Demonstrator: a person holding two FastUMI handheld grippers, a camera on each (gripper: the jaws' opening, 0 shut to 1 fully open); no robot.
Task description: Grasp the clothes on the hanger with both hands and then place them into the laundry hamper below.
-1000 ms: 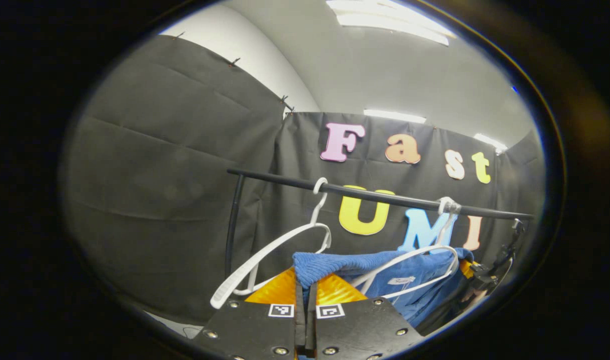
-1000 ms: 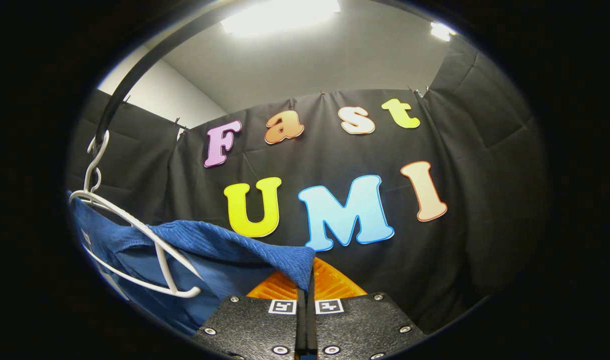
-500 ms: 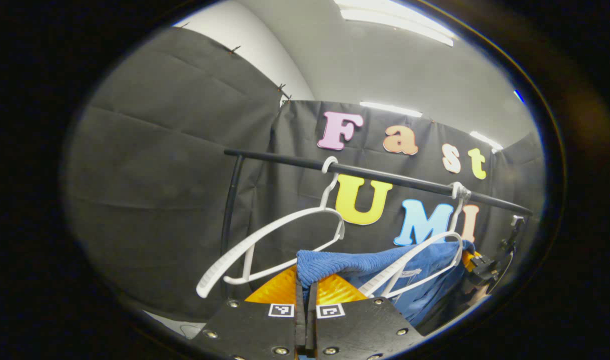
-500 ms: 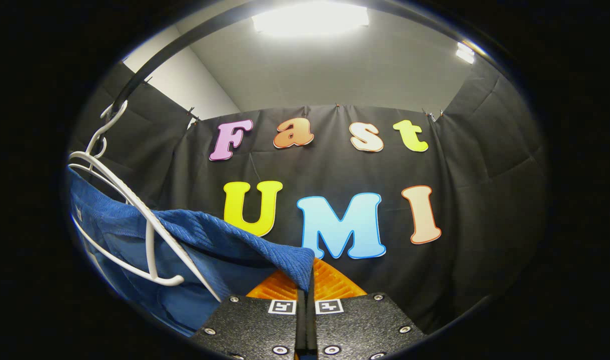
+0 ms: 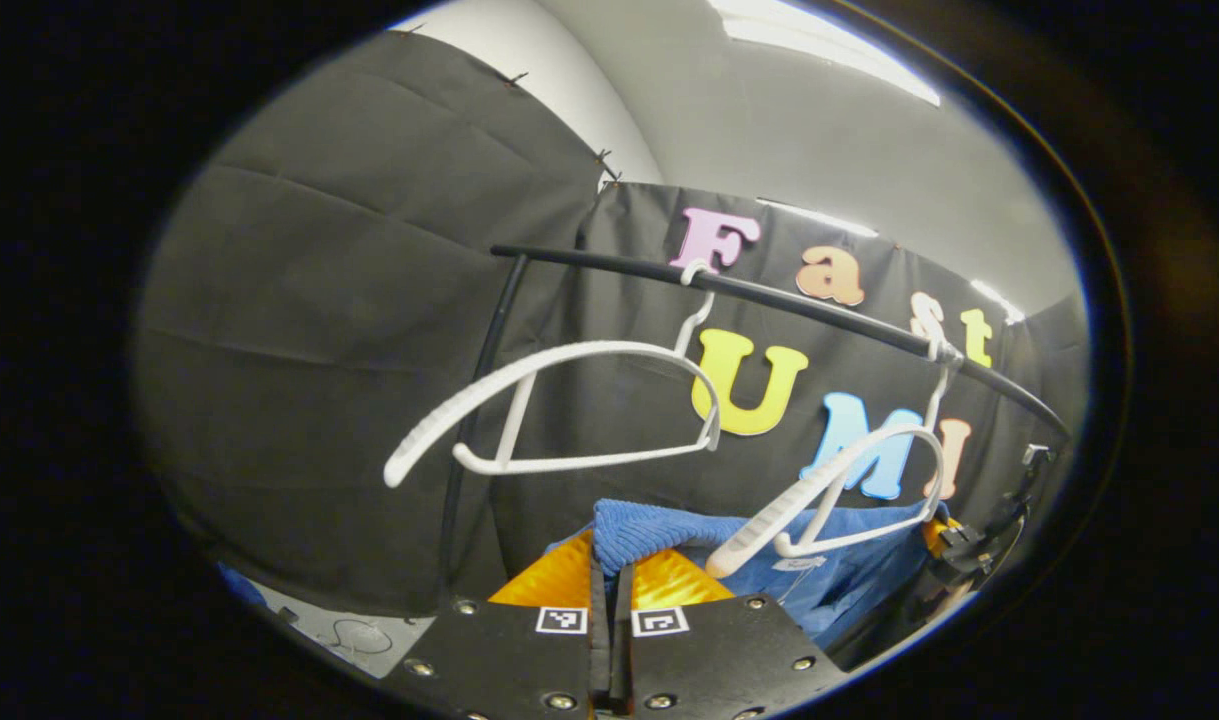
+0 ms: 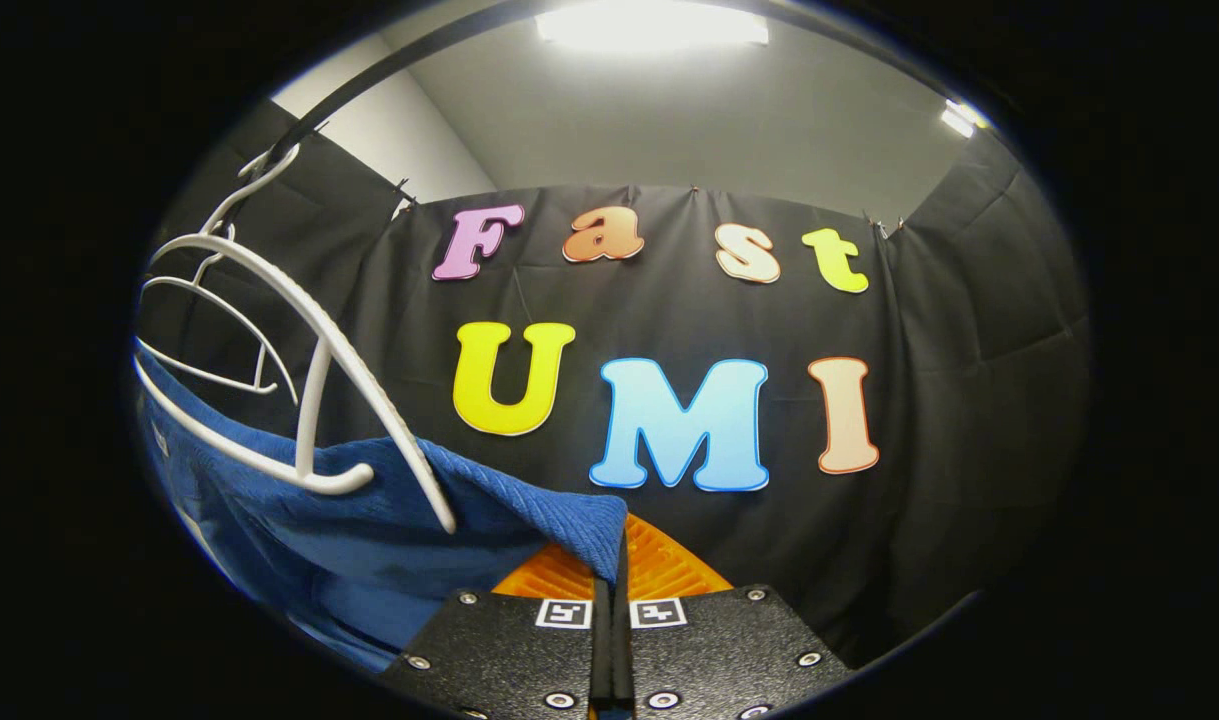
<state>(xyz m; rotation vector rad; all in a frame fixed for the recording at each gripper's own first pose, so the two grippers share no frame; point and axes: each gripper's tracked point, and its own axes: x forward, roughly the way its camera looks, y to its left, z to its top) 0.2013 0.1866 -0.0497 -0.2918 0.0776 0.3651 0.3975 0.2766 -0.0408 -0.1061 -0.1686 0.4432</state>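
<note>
- Left gripper (image 5: 611, 575) is clenched on one edge of the blue garment (image 5: 669, 525); the cloth bunches right at the fingertips, so the bite looks thin and could slip if the pull turns sharp.
- Right gripper (image 6: 614, 560) is likewise clenched on the garment's other edge (image 6: 529, 505), with the cloth sagging between the two grips, below the hangers.
- The near hanger (image 6: 309, 330) sits just above the cloth in the right gripper view; its tip could snag a fold as the garment goes down, I judge.
- A second, bare hanger (image 5: 569, 400) hangs on the rail (image 5: 769, 295); a snag could drag either hanger off it.
- The hamper's place can't be judged from these views, so lowering is blind and the drop could miss.
</note>
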